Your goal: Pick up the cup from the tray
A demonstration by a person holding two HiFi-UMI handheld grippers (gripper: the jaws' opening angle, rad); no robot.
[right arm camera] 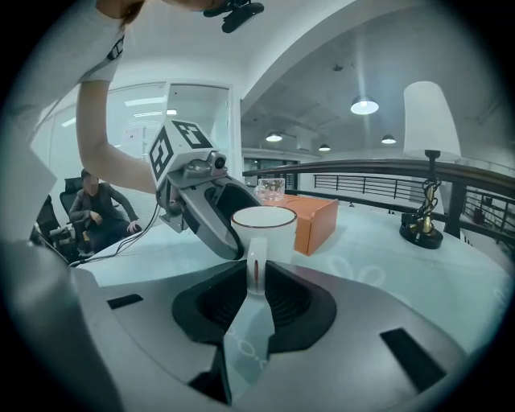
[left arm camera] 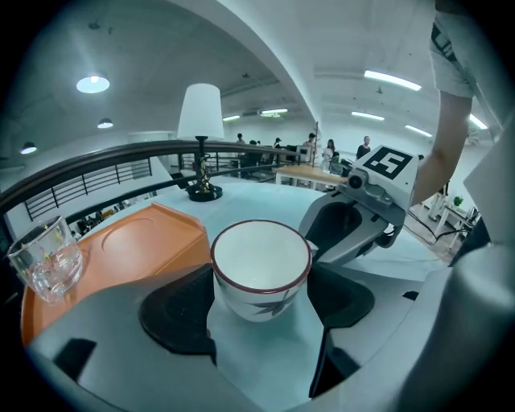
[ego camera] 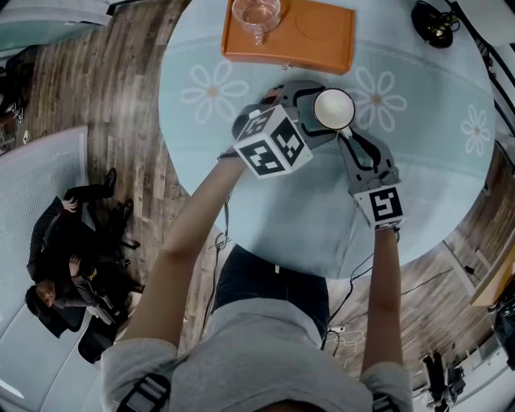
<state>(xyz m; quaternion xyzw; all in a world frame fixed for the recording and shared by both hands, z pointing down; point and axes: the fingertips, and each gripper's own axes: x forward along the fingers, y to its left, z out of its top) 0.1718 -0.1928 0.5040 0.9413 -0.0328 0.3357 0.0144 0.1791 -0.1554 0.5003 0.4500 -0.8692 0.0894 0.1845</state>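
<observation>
A white cup (ego camera: 334, 107) with a dark red rim is off the orange tray (ego camera: 322, 36), over the pale blue table (ego camera: 241, 193). In the left gripper view the cup (left arm camera: 260, 269) sits between my left gripper's (left arm camera: 260, 304) black pads, which press on both sides of its body. My right gripper (right arm camera: 256, 283) is shut on the cup's handle (right arm camera: 256, 261), and the bowl (right arm camera: 264, 228) shows just beyond. In the head view the left gripper (ego camera: 315, 113) comes in from the left and the right gripper (ego camera: 346, 138) from below. Whether the cup touches the table is unclear.
A clear glass cup (ego camera: 256, 16) stands on the tray's left end. A black lamp base (ego camera: 434, 24) is at the table's far right. A person (ego camera: 64, 249) sits beside the table on the left. The round table's edge runs close to my body.
</observation>
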